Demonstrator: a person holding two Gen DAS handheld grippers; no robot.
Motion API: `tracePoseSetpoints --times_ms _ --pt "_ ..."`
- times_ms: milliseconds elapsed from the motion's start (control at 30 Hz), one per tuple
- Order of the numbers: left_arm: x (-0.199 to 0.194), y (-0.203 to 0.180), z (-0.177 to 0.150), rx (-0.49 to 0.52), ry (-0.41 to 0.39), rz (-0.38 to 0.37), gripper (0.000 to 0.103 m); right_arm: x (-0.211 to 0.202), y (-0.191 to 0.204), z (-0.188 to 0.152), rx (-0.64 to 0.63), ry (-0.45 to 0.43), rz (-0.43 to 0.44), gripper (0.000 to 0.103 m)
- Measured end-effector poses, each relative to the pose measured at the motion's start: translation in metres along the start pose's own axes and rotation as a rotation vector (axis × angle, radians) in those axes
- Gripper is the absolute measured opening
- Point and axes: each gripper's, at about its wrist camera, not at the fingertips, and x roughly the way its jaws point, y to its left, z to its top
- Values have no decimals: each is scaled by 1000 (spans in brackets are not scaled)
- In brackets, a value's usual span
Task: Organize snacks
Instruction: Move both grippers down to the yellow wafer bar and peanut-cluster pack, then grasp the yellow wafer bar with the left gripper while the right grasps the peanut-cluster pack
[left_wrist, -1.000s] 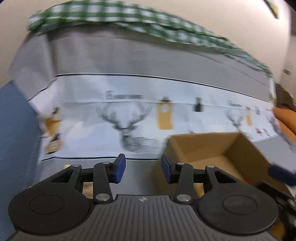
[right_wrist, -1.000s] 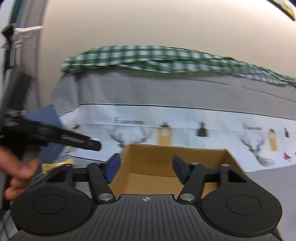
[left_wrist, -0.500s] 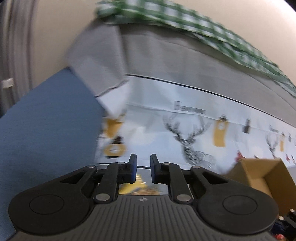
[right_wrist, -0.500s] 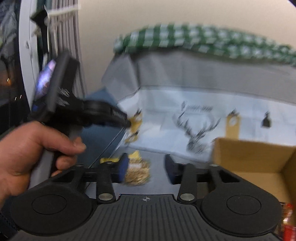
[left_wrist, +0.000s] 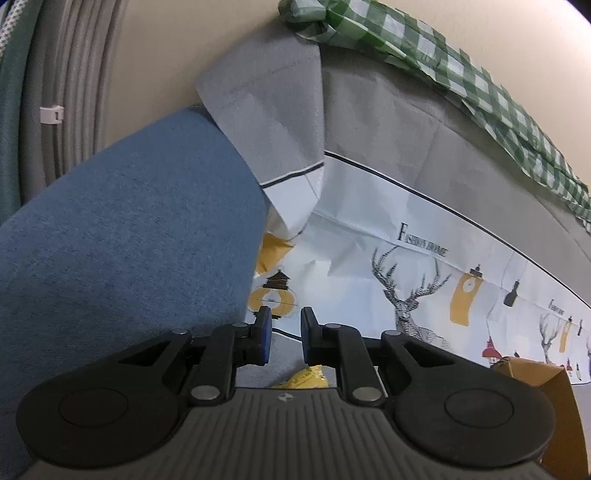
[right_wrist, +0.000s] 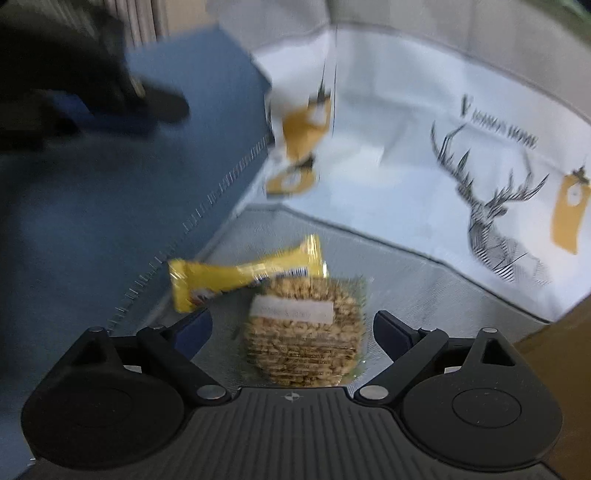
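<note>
Two snacks on grey cloth, yellow bar (right_wrist: 243, 275) touching peanut pack (right_wrist: 304, 332), right gripper (right_wrist: 291, 328) spread wide around pack, left gripper (left_wrist: 284, 338) narrowly parted, empty, one box (left_wrist: 554, 391)

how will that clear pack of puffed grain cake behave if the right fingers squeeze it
The clear-wrapped round puffed grain cake lies flat between the open right gripper, beside the yellow snack bar wrapper. Its airy texture suggests it is light and probably crumbles under a hard squeeze. The glossy film may slip and crinkle.

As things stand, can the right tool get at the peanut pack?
Probably yes. The right tool is open with the peanut pack lying between its fingers, nothing over it. The yellow bar lies just beyond, out of the way.
</note>
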Motion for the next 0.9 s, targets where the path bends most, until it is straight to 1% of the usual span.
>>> tracePoseSetpoints --times_ms 67,167,200,233,300,367,433,500,567,600,700,733,767,833,900 --pt "4 -5 -1 15 7 -20 17 14 1 -4 -11 41 -35 94" --pt "10 -14 -5 50 33 -45 21 7 0 -10 5 16 -20 85" --pt "12 -18 -7 63 44 -47 28 2 0 -13 3 1 -19 81" --pt "15 -21 -9 81 57 -47 39 -5 -1 -17 2 -11 -21 80" --pt "19 -28 -14 119 76 -42 44 -23 -2 -30 8 -28 -32 80" --pt "24 -32 -19 157 94 -41 45 -46 -2 -46 13 -44 -41 80" --pt "30 -37 -23 193 117 -36 54 -69 -2 -65 5 -52 -37 80" --pt "38 -41 -29 235 148 -18 60 -90 -2 -86 -8 -47 -13 80" --pt "47 -48 -37 295 181 15 60 -108 -1 -108 -17 -25 36 80" --pt "51 -53 -41 324 196 34 62 -116 0 -119 -21 -15 64 80" --pt "60 -63 -56 419 225 68 72 -132 1 -142 -42 -1 127 80" --pt "64 -67 -61 449 228 88 76 -133 2 -146 -48 -1 136 80" --pt "68 -69 -66 478 229 111 77 -132 2 -148 -53 -13 142 80" --pt "78 -71 -73 522 240 145 78 -123 5 -150 -70 -27 135 80" --pt "91 -71 -80 557 269 161 78 -116 7 -148 -35 -10 114 80"
